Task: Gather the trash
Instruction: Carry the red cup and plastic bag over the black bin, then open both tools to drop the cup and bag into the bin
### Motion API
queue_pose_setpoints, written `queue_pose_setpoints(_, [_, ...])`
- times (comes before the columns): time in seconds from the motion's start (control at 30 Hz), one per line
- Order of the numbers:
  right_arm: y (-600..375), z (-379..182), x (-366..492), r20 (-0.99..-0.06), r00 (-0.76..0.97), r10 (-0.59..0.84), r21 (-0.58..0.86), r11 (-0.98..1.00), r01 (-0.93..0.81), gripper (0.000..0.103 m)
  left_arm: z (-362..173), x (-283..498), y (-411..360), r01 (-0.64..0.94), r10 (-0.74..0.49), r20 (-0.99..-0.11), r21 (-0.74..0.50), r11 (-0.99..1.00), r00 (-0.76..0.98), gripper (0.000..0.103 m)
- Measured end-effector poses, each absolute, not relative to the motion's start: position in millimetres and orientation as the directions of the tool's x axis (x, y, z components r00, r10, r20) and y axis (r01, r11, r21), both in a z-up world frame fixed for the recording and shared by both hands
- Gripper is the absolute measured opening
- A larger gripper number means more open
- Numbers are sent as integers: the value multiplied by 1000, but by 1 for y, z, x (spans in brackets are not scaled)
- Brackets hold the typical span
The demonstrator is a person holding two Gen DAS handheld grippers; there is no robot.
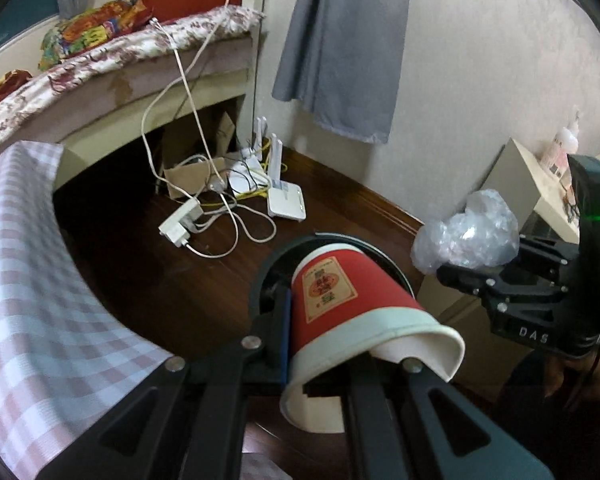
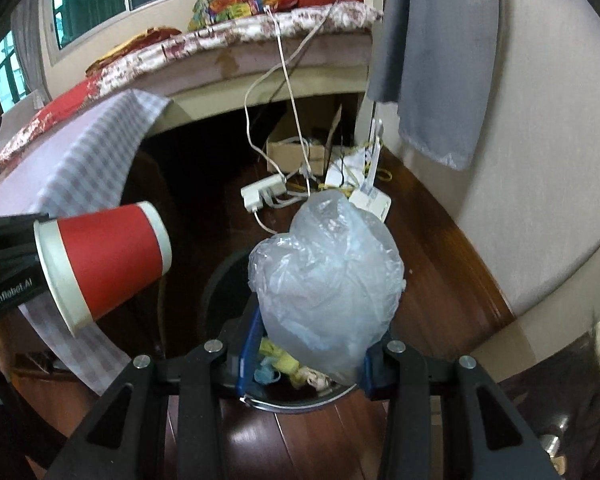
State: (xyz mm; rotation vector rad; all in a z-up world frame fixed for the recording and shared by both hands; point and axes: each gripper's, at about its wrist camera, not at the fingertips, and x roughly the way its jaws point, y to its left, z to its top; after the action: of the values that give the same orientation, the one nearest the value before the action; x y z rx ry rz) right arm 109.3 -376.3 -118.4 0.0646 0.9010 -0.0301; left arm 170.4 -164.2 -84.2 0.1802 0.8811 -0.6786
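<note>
My left gripper (image 1: 332,332) is shut on a red paper cup (image 1: 336,292) with a white rim, squashed at the mouth, held above a round black trash bin (image 1: 272,264). The cup also shows at the left of the right wrist view (image 2: 104,260). My right gripper (image 2: 304,356) is shut on a crumpled clear plastic bag (image 2: 328,280), held above the bin (image 2: 228,280), which holds yellow and blue scraps (image 2: 280,360). In the left wrist view the bag (image 1: 468,232) and right gripper (image 1: 476,276) are at the right.
A pink checked cloth (image 1: 32,264) hangs at the left. A power strip (image 1: 180,220), cables, a white router (image 1: 286,200) and a cardboard box (image 2: 296,148) lie on the dark wood floor by the bed (image 1: 112,64). A grey cloth (image 1: 344,40) hangs on the wall.
</note>
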Motion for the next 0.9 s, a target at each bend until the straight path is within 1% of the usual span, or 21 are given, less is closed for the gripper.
queue_pose_setpoints(0.17, [-380, -139, 110, -814, 581, 17, 47, 998, 37, 42, -100, 177, -175, 618, -459, -784, -124, 776, 418, 5])
queue_pose_setpoints(0.43, [-376, -171, 124, -861, 509, 30, 13, 999, -36, 42, -129, 185, -187, 621, -427, -824, -120, 775, 373, 5])
queue_pose_setpoints(0.9, [-366, -204, 138, -897, 440, 39, -15, 993, -120, 42, -157, 196, -198, 628, -397, -862, -124, 768, 315, 5])
